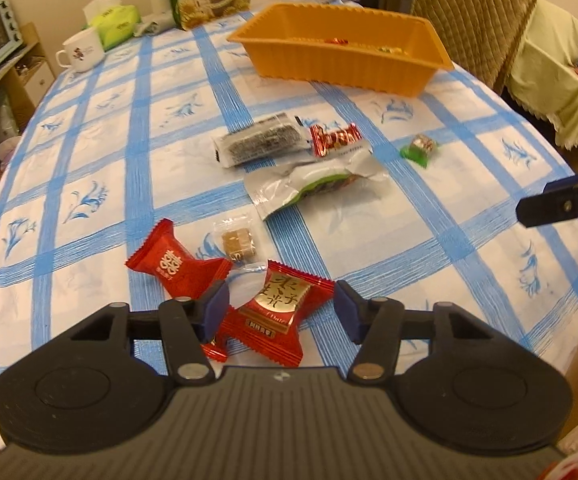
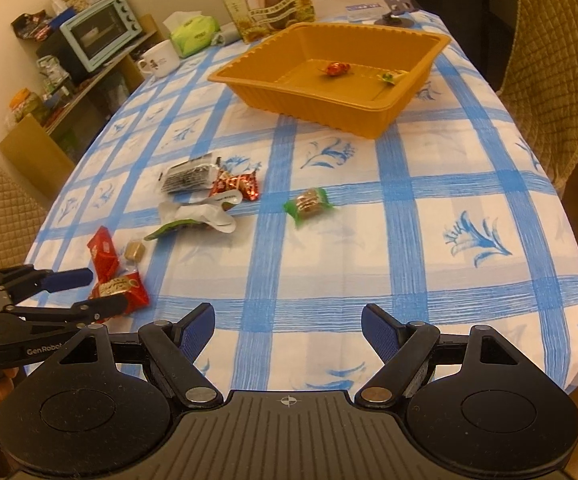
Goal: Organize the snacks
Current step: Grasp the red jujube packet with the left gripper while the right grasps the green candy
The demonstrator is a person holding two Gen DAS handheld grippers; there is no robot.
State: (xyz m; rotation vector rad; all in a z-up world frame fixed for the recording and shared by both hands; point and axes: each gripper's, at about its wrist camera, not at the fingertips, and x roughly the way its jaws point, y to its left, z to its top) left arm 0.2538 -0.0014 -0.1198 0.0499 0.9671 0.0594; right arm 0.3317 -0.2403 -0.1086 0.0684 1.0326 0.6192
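Note:
My left gripper (image 1: 279, 306) is open, its fingers on either side of a red-and-gold candy packet (image 1: 277, 314) lying on the blue-checked tablecloth; it also shows in the right wrist view (image 2: 123, 288). Another red candy (image 1: 175, 264), a clear-wrapped brown cube (image 1: 239, 242), a grey-green packet (image 1: 313, 186), a black-and-white bar (image 1: 259, 142), a small red candy (image 1: 335, 138) and a green-wrapped candy (image 1: 421, 148) lie beyond. The orange tray (image 2: 289, 94) at the far side holds two candies (image 2: 337, 69). My right gripper (image 2: 287, 330) is open and empty above the tablecloth near the front edge.
A white mug (image 2: 159, 58), a green tissue pack (image 2: 193, 32), a sunflower-seed bag (image 2: 267, 0) and a phone stand (image 2: 393, 8) stand at the table's far end. A toaster oven (image 2: 97, 36) sits on shelves at the left. Padded chairs (image 2: 557, 64) stand at the right.

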